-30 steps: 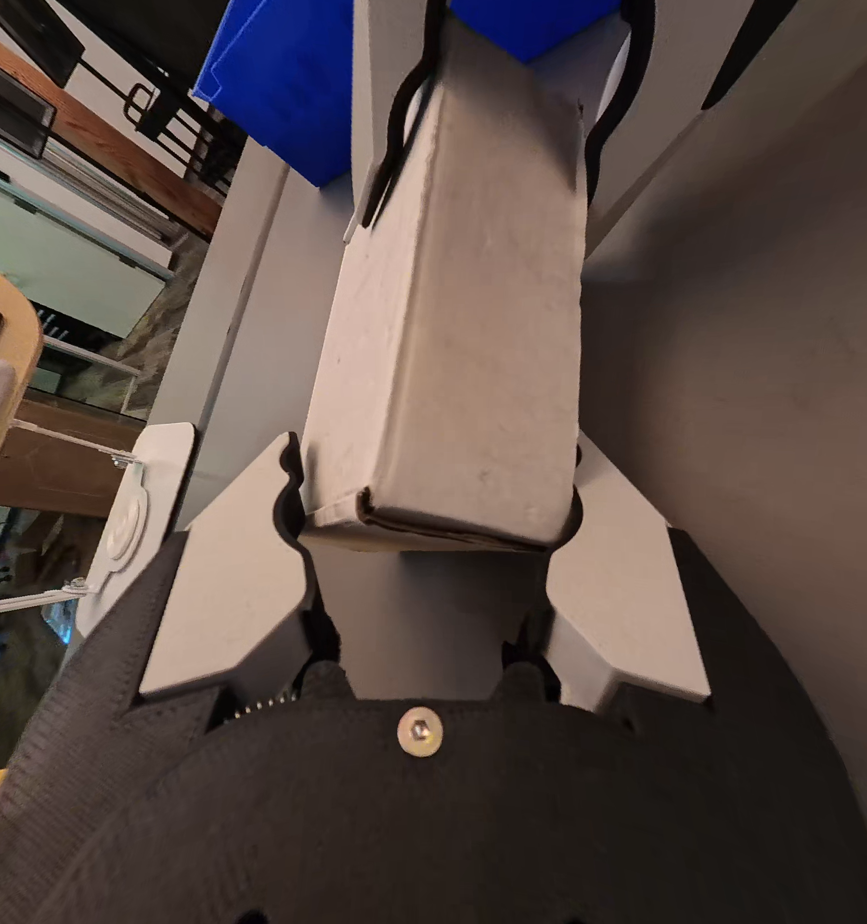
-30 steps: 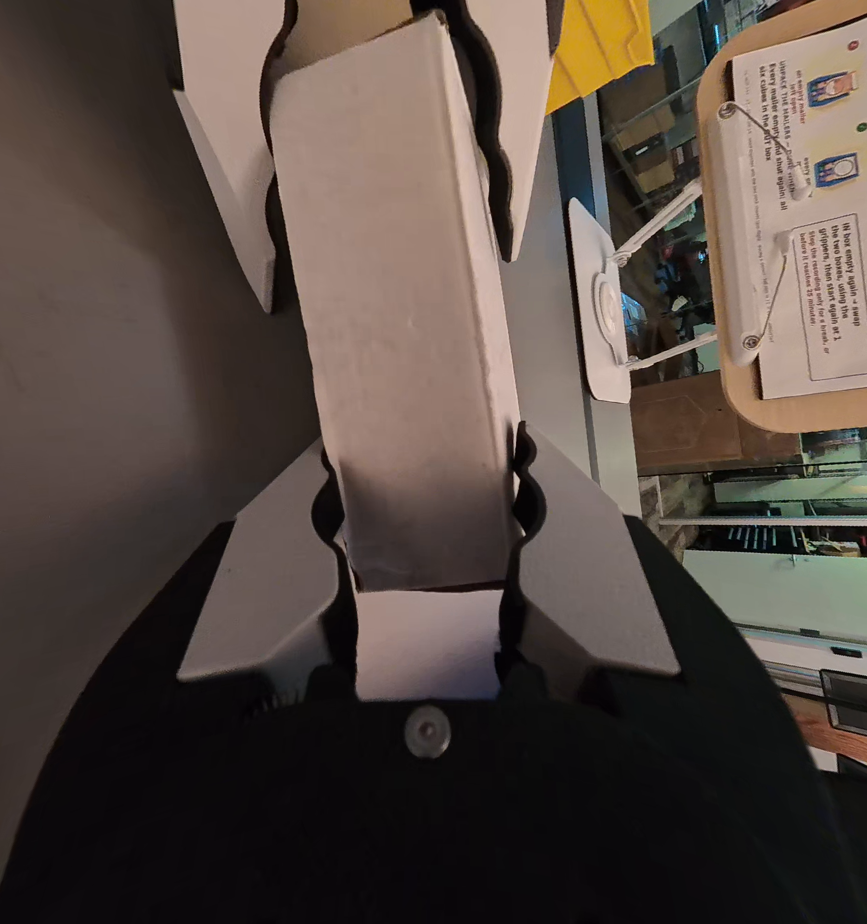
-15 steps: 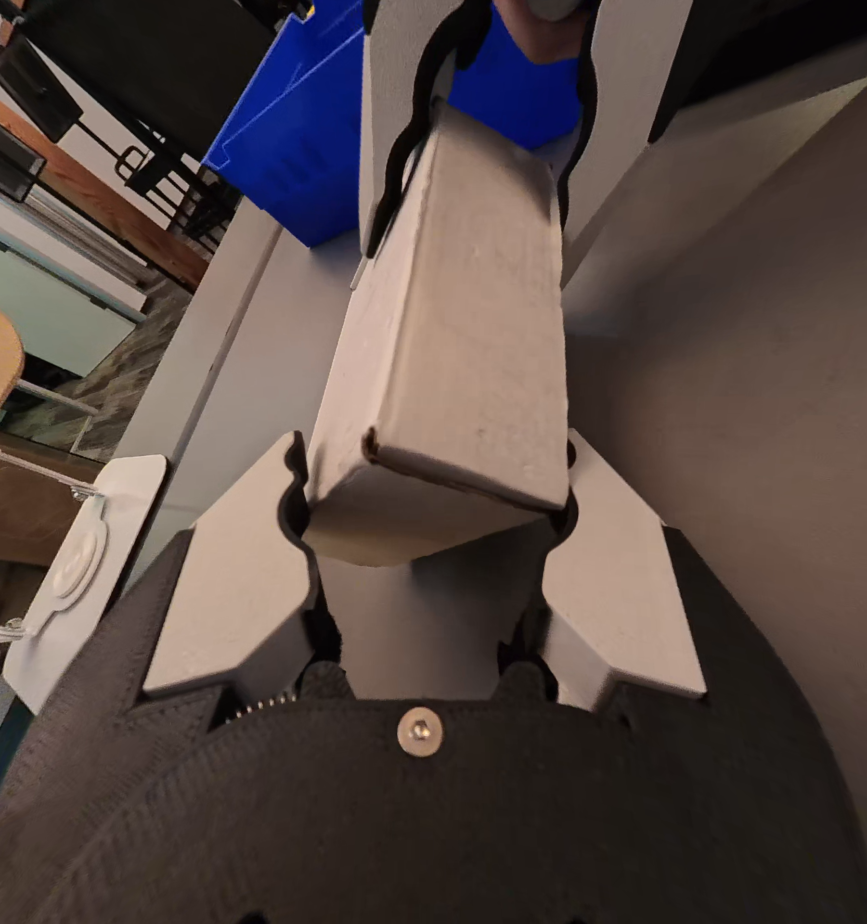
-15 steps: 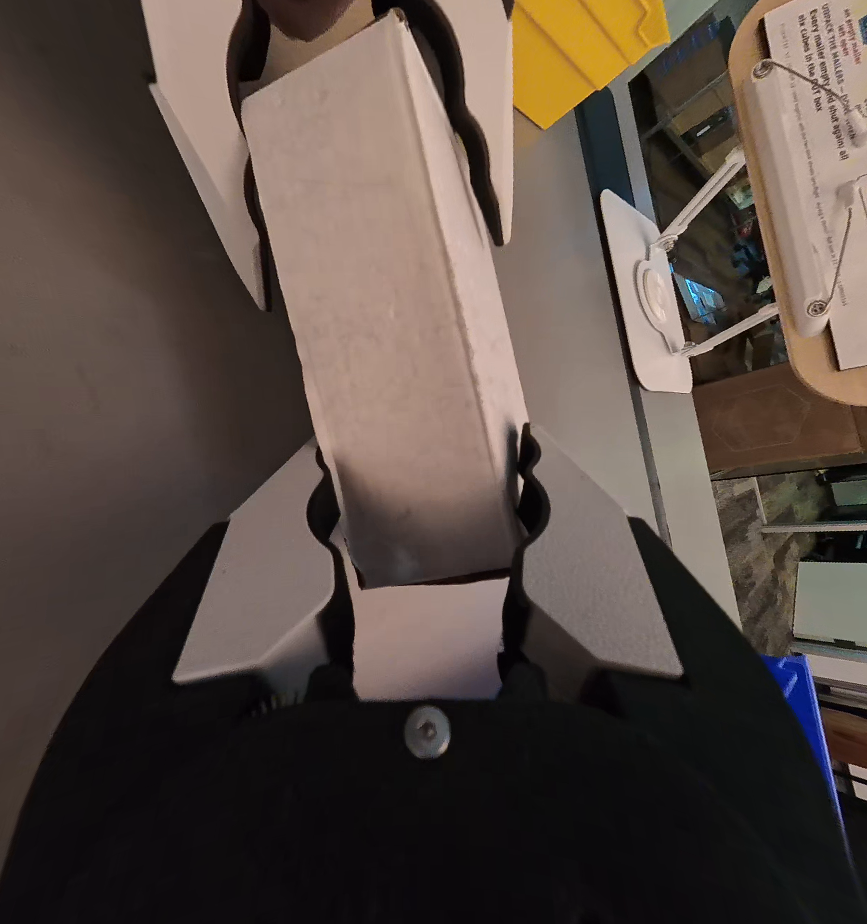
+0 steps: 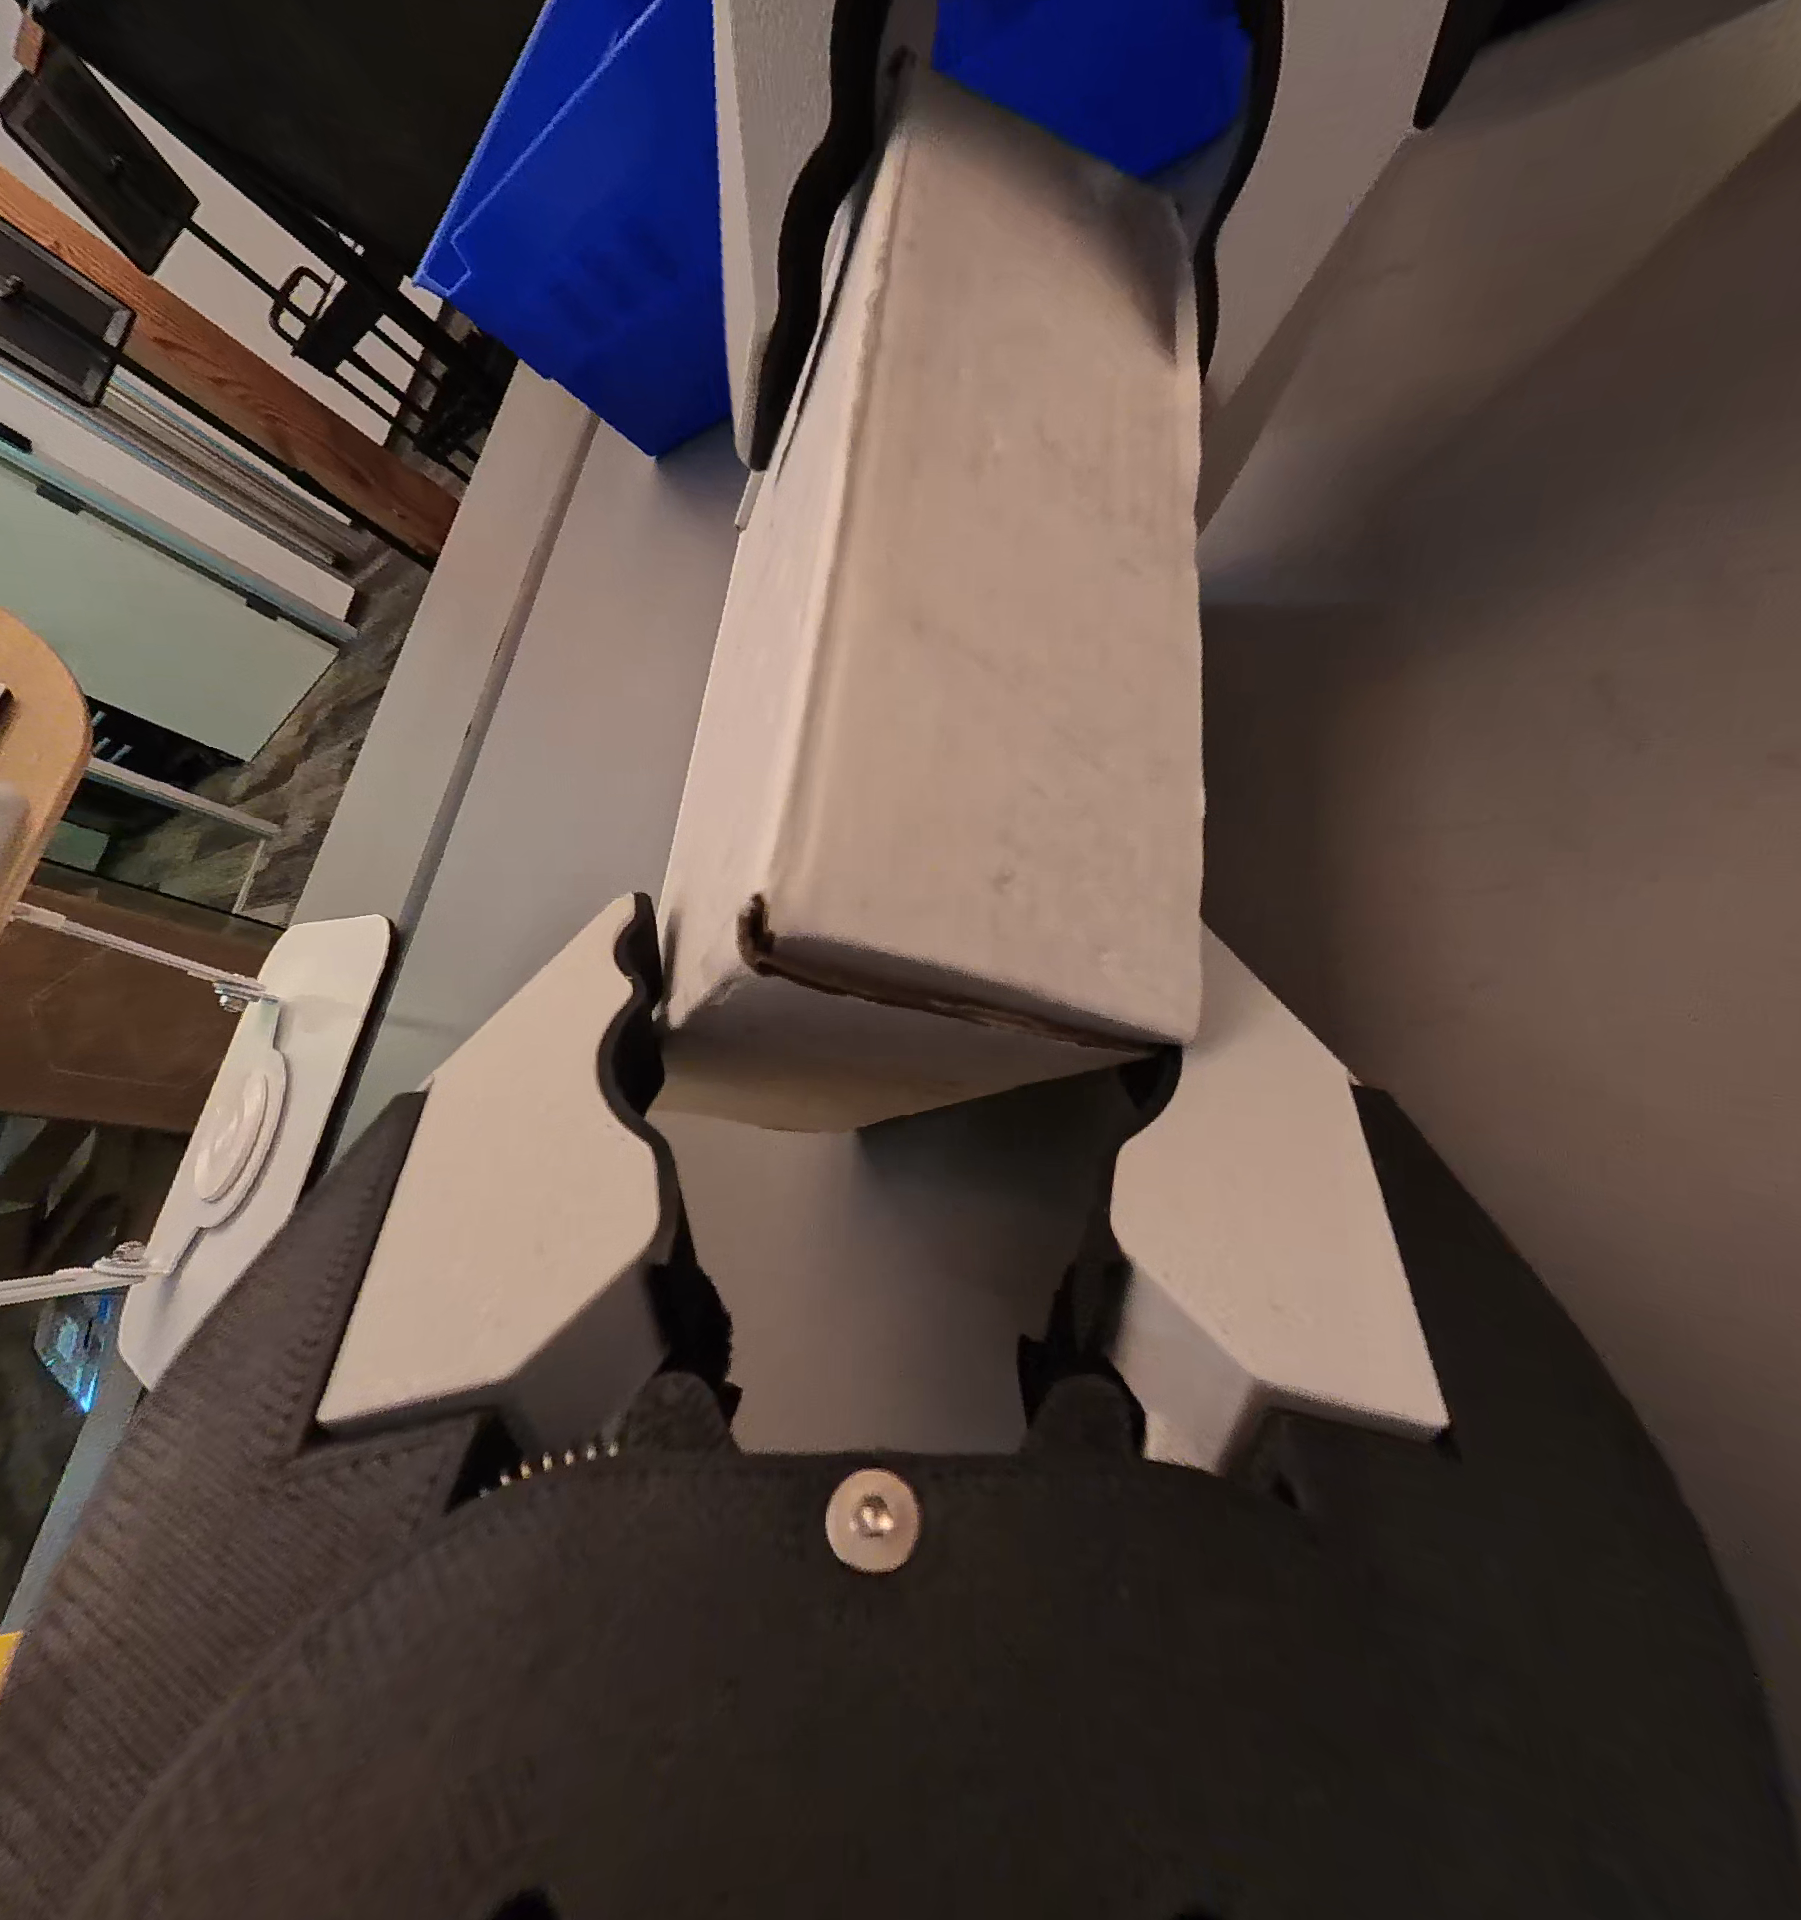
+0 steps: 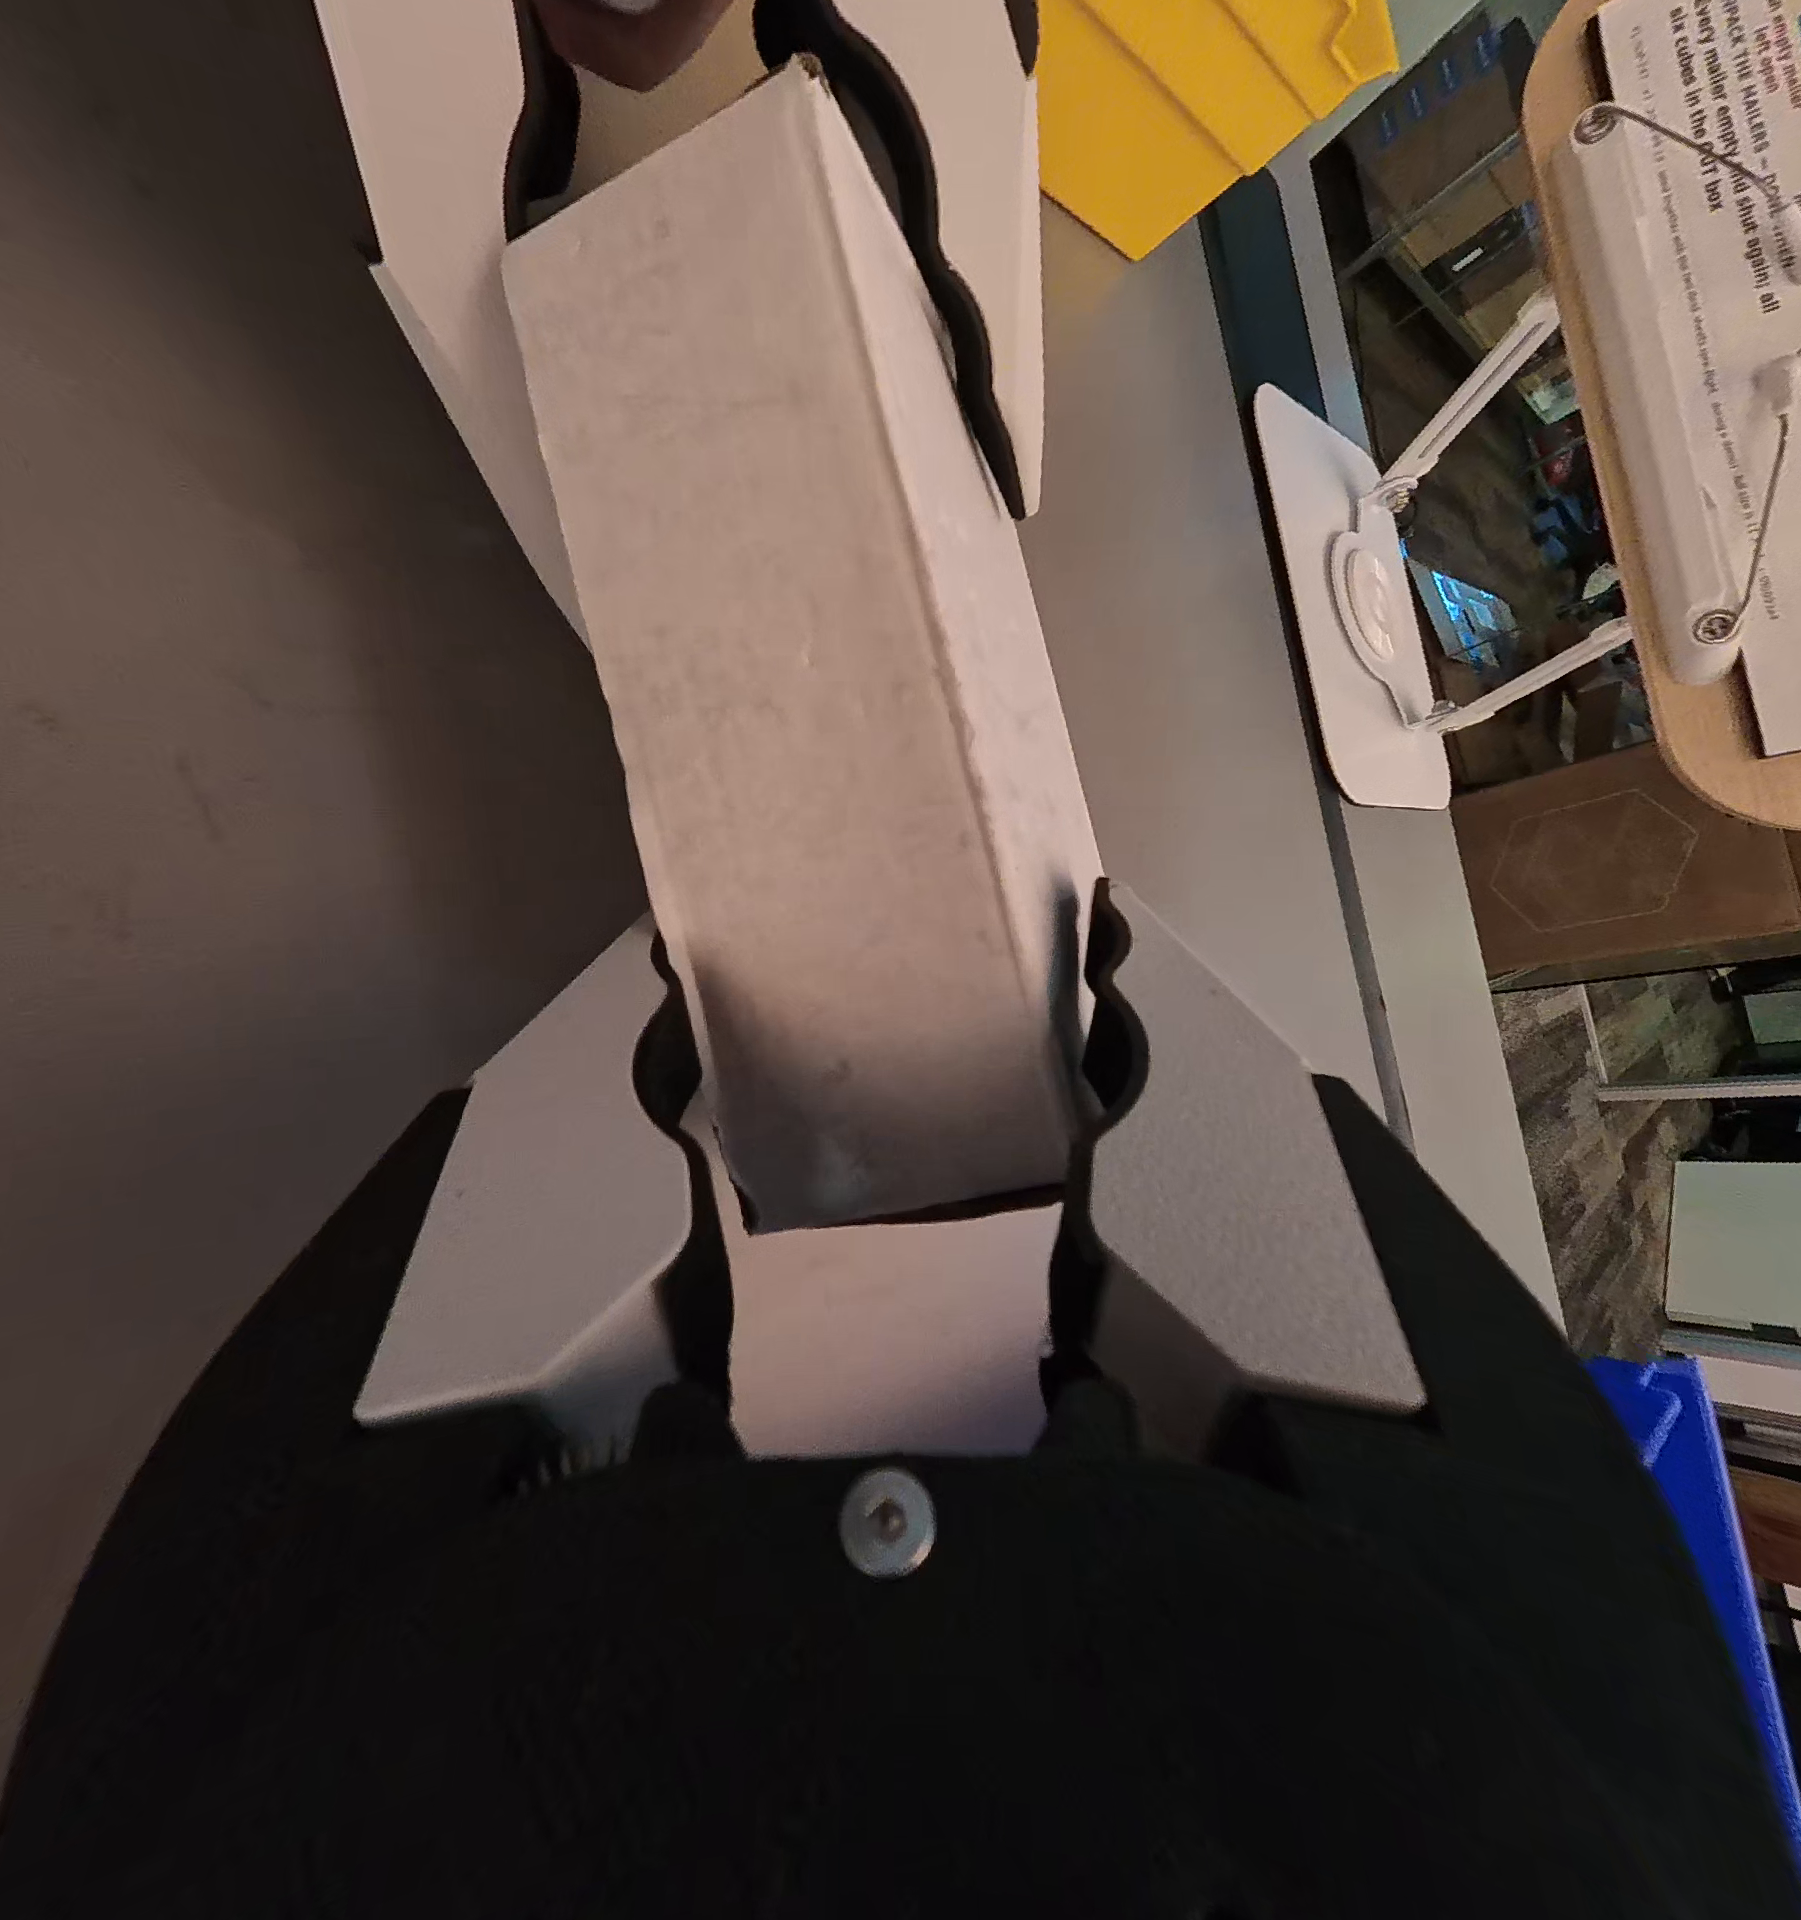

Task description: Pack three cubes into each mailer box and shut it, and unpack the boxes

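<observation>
A white mailer box (image 5: 958, 623) is held off the grey table (image 5: 1550, 831) between both grippers, one at each end, its lid shut. My left gripper (image 5: 906, 997) is shut on the near end in the left wrist view, and the right gripper (image 5: 989, 156) clamps the far end. In the right wrist view my right gripper (image 6: 880, 987) is shut on the box (image 6: 792, 675) and the left gripper (image 6: 761, 208) grips its far end. No cubes show.
A blue bin (image 5: 605, 260) stands beyond the box in the left wrist view; its corner also shows in the right wrist view (image 6: 1706, 1507). A yellow bin (image 6: 1187, 104) sits at the far end. A white-based stand (image 6: 1363, 623) holds a wooden board (image 6: 1602, 520) at the table edge. One gripper's finger ends stand about 7 centimeters off the other's.
Both grippers have swung and tilted together with the box. The yellow bin and a blue bin corner have come further into the right wrist view. Both grips are unchanged.
</observation>
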Available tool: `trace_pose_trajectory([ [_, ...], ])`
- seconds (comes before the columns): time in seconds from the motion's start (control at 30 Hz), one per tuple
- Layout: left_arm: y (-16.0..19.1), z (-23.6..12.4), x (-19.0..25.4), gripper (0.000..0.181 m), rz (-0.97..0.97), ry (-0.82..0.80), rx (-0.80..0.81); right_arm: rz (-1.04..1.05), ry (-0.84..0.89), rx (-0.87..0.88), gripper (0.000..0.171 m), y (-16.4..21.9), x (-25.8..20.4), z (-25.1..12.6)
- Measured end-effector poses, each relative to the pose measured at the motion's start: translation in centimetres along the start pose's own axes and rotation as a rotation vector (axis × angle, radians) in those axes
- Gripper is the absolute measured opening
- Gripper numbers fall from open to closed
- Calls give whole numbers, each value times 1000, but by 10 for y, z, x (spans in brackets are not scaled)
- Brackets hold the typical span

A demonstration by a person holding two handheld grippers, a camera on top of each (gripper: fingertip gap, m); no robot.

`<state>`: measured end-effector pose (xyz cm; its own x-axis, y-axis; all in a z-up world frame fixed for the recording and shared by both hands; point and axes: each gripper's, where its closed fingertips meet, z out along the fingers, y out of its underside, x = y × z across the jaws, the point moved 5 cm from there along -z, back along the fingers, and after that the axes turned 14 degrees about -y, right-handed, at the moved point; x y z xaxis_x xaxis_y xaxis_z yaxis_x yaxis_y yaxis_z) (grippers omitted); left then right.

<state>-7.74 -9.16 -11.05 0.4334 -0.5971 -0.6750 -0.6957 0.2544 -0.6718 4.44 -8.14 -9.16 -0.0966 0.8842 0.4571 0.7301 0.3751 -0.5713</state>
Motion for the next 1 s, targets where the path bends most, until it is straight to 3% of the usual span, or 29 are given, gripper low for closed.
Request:
trace_pose_trajectory([
  [0.17,1,1,0,89,-4,8,-17,8,49,42,87,-7,4,4],
  [0.27,0,1,-1,88,-14,10,-22,-101,126,65,90,-27,-2,4],
  [0.37,0,1,-2,88,-35,7,-32,-302,204,161,73,-62,-21,-2],
  [0.5,1,0,-7,87,-91,17,-52,-363,243,134,48,-68,-25,1],
  [1.0,1,1,-15,83,-173,36,-64,-421,332,57,38,-66,-22,3],
])
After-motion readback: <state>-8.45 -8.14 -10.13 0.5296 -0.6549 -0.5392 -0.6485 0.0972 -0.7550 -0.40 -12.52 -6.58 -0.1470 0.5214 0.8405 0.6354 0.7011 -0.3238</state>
